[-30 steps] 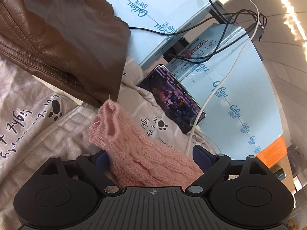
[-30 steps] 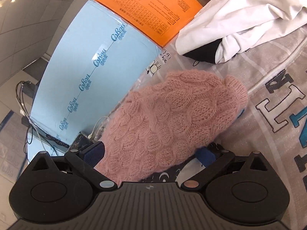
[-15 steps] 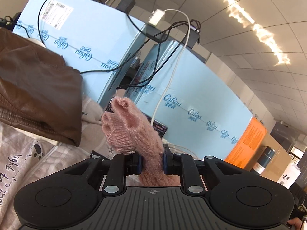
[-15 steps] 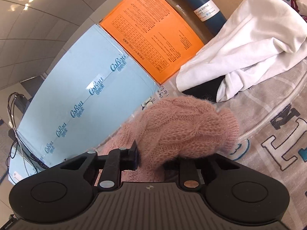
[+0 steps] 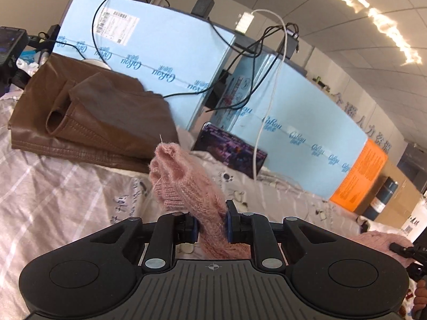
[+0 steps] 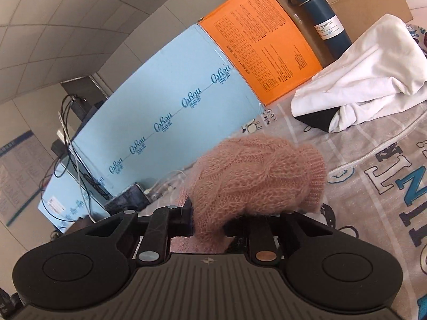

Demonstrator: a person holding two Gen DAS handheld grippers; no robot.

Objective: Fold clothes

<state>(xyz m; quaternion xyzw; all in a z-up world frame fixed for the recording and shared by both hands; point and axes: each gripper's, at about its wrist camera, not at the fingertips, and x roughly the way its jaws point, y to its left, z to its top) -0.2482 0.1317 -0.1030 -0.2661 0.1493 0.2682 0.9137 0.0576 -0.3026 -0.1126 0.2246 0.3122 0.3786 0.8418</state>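
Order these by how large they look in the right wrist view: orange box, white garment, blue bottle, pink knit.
1. pink knit, nearest the camera, so its rank is unsure
2. white garment
3. orange box, close to the garment in size
4. blue bottle

leather jacket (image 5: 90, 117) — left, on bedsheet (image 5: 53, 200) | phone (image 5: 229, 150) — right of jacket, before foam boards (image 5: 293, 122) | bottle (image 6: 320, 18) — behind T-shirt (image 6: 368, 80)
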